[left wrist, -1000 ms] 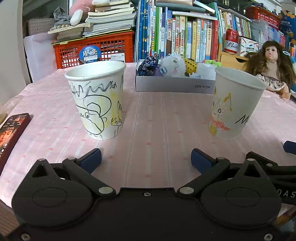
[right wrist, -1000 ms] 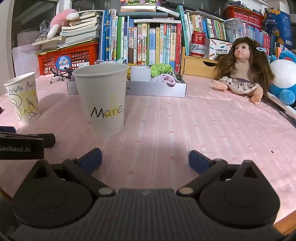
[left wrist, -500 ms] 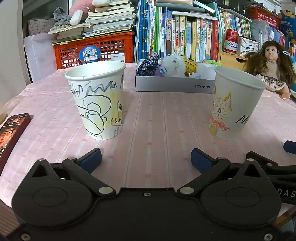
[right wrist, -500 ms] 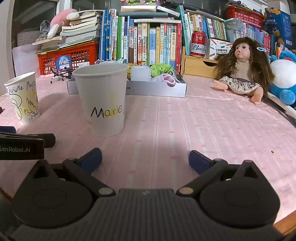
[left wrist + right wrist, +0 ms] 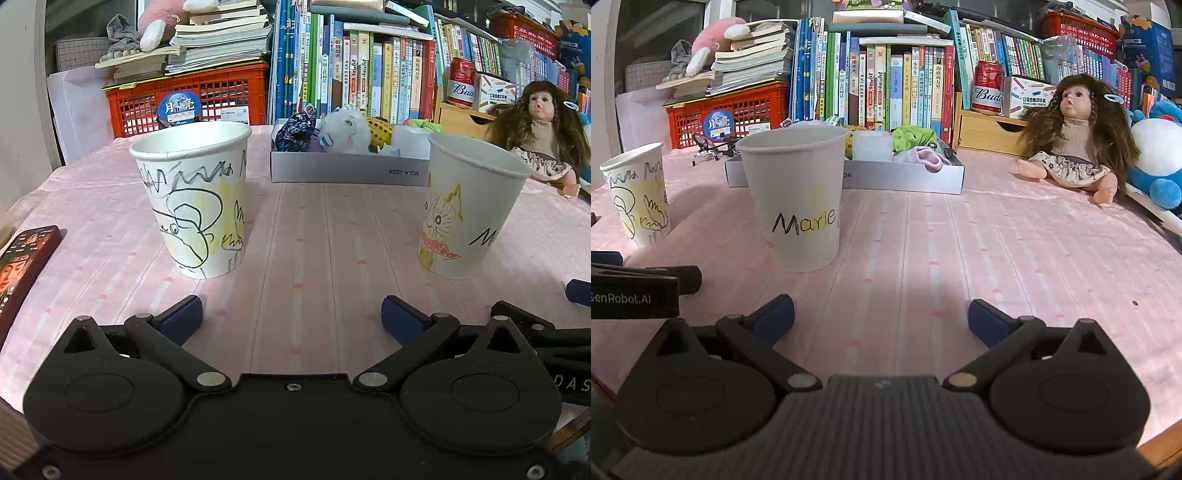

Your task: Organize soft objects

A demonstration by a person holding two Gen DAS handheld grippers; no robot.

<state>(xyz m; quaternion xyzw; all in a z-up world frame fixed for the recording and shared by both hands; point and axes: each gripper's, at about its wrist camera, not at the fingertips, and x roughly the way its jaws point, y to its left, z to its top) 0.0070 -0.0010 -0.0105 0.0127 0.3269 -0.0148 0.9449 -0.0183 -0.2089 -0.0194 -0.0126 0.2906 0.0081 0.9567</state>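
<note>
While both camera views match those taken a second earlier almost exactly, nothing on the tabletop (image 5: 317, 236) has shifted: the scene is static. The left hand-held gripper (image 5: 291, 319) hovers low over the pink cloth with its jaws spread wide and nothing between them. The right hand-held gripper (image 5: 881, 317) sits in the same condition, fully open and empty.

The soft objects (image 5: 343, 131) lie bunched in the shallow grey box (image 5: 343, 171) at the far side: a dark patterned pouch, a white plush, a yellow spotted piece, and, in the right view, green and pink cloth items (image 5: 916, 147). The scribbled cup (image 5: 195, 199) and the "Marie" cup (image 5: 798, 199) stand upright, well apart, nearer the grippers; their contents cannot be seen.

No progress registers over this interval. The arrangement fits either items awaiting sorting or items already gathered in the box.
</note>
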